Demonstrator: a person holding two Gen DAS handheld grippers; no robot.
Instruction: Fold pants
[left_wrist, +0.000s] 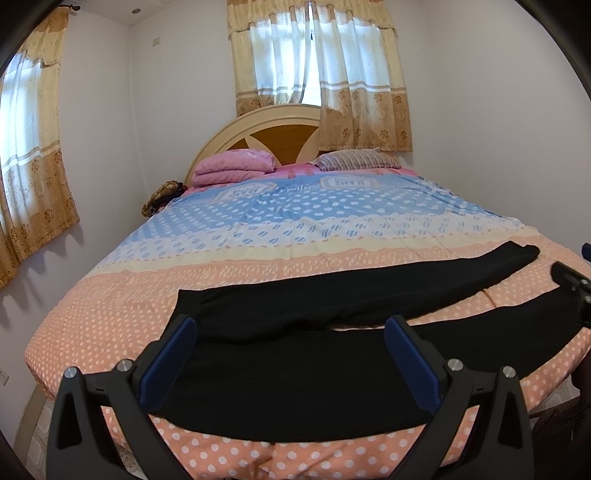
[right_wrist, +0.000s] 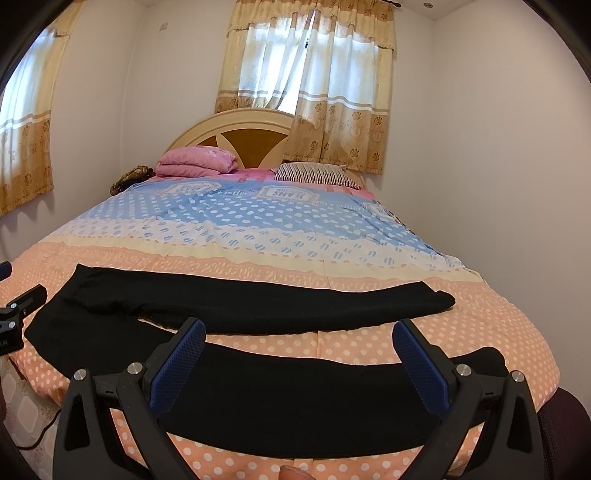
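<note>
Only your right view shows both leg ends of the black pants (right_wrist: 258, 306) on the bed (right_wrist: 332, 236). Your left gripper (left_wrist: 291, 354) and right gripper (right_wrist: 299, 354) both stand wide apart, holding nothing.

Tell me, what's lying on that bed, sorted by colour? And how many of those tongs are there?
Black: 1, the pants, spread flat with both legs apart
Pink: 1, a folded blanket by the headboard
Striped: 1, a pillow
Brown patterned: 1, a bundle at the bed's far left corner
Tongs: 2, left tongs and right tongs, both open
Total: 6
</note>
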